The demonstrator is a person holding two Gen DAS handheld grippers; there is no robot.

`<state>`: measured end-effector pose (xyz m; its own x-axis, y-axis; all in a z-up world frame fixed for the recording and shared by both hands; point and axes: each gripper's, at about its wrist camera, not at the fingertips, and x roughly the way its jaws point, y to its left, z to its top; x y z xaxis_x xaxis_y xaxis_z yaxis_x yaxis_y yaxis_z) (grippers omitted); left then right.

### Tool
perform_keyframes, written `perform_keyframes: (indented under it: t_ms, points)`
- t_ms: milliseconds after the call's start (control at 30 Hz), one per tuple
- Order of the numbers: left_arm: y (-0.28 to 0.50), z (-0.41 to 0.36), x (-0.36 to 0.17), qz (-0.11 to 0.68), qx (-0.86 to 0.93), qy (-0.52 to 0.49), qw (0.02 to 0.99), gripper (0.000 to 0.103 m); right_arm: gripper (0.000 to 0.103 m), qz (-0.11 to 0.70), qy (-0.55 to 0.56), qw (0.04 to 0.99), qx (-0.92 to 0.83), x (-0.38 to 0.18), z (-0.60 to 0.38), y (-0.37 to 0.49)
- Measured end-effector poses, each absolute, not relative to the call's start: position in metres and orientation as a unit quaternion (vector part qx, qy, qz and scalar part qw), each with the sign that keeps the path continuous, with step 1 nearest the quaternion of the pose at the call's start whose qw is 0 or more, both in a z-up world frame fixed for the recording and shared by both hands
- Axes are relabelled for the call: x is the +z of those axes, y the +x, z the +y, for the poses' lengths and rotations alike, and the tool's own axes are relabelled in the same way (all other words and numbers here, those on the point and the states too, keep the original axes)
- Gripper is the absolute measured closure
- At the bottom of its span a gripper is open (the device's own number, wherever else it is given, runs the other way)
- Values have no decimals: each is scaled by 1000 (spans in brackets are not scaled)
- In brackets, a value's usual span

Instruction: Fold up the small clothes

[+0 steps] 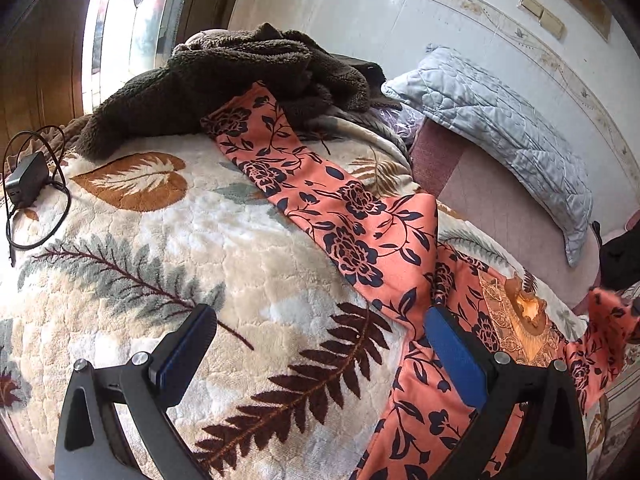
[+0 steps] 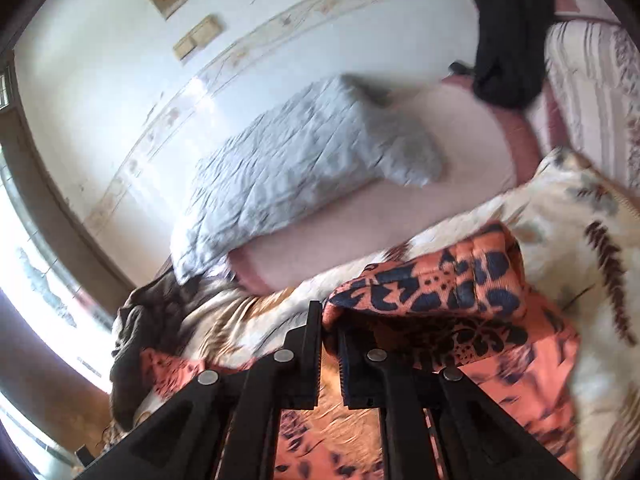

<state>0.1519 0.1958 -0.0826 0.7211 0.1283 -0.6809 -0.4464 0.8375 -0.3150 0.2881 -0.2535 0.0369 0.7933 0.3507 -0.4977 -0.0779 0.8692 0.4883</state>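
Leaf-patterned blanket [image 1: 168, 248] covers the bed, with a brown fleece [image 1: 224, 80] heaped toward 12 o'clock. Coral floral trousers [image 1: 360, 232] lie across it, one leg stretched toward 11 o'clock. Left gripper [image 1: 320, 344] hovers wide apart and empty. Right gripper [image 2: 329, 344] is pinched narrow on the trousers' edge, lifted at 3 o'clock. Likely the first fold; next, carry that edge over and align.

Grey pillow [image 1: 492, 128], black charger [image 1: 26, 178]
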Motion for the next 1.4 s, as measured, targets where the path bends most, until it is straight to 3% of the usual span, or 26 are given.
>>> perform_keyframes:
  t_ms: [33, 100, 133, 233, 400, 633, 900, 1000, 1033, 1067, 1200, 1333, 1400]
  points:
    - [151, 197, -82, 337, 160, -237, 897, 0, 84, 325, 231, 906, 144, 16, -230, 289]
    - [151, 196, -81, 341, 146, -238, 898, 0, 13, 381, 222, 882, 169, -31, -194, 293]
    - [152, 195, -81, 342, 140, -236, 899, 0, 11, 400, 214, 876, 166, -51, -183, 287]
    - [152, 187, -79, 341, 126, -220, 905, 0, 12, 420, 212, 872, 138, -82, -190, 262]
    - [156, 150, -69, 347, 63, -184, 918, 0, 12, 381, 285, 869, 136, -79, -247, 223]
    - [179, -22, -39, 379, -52, 103, 918, 0, 10, 334, 394, 845, 140, -82, -317, 199]
    - [256, -164, -79, 427, -47, 237, 871, 4, 10, 289, 442, 840, 126, -71, -363, 189]
    - [277, -165, -105, 470, -18, 249, 846, 43, 11, 288, 467, 828, 116, -77, -377, 188]
    - [282, -158, -111, 488, -12, 239, 839, 74, 11, 288, 470, 826, 115, -78, -379, 188]
    - [285, -150, -113, 502, -13, 225, 835, 96, 11, 289, 470, 826, 115, -78, -381, 188]
    - [290, -96, -94, 490, 24, 137, 861, 98, 11, 287, 472, 825, 122, -76, -385, 188]
    - [296, 5, -79, 470, 96, -35, 877, 93, 11, 285, 479, 820, 128, -77, -386, 186]
    - [299, 55, -93, 492, 115, -117, 855, 64, 11, 285, 480, 819, 131, -77, -385, 187]
